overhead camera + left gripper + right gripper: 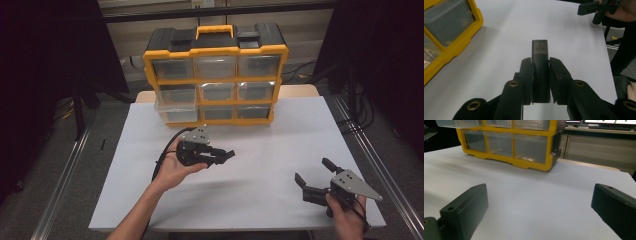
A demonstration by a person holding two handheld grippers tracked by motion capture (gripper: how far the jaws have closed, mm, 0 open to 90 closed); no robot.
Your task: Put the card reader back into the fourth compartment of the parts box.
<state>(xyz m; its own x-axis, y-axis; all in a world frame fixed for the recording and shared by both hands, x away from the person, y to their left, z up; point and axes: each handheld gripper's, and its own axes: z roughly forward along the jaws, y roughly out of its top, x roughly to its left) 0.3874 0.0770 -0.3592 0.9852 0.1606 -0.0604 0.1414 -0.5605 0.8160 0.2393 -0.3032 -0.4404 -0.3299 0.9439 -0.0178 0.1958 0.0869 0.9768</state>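
My left tongs (540, 75) clench a small dark rectangular block (539, 60) jutting beyond their tips; my right tongs (539, 207) gape released

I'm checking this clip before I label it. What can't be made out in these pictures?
- Small dark block in the left gripper: its lower end is hidden between the jaws in the left gripper view, and in the high view it is too small to identify.
- Drawers of the yellow organizer: what is inside is blurred behind cloudy plastic in the high view.
- Organizer's upper rows: cut off by the top edge in the right gripper view.
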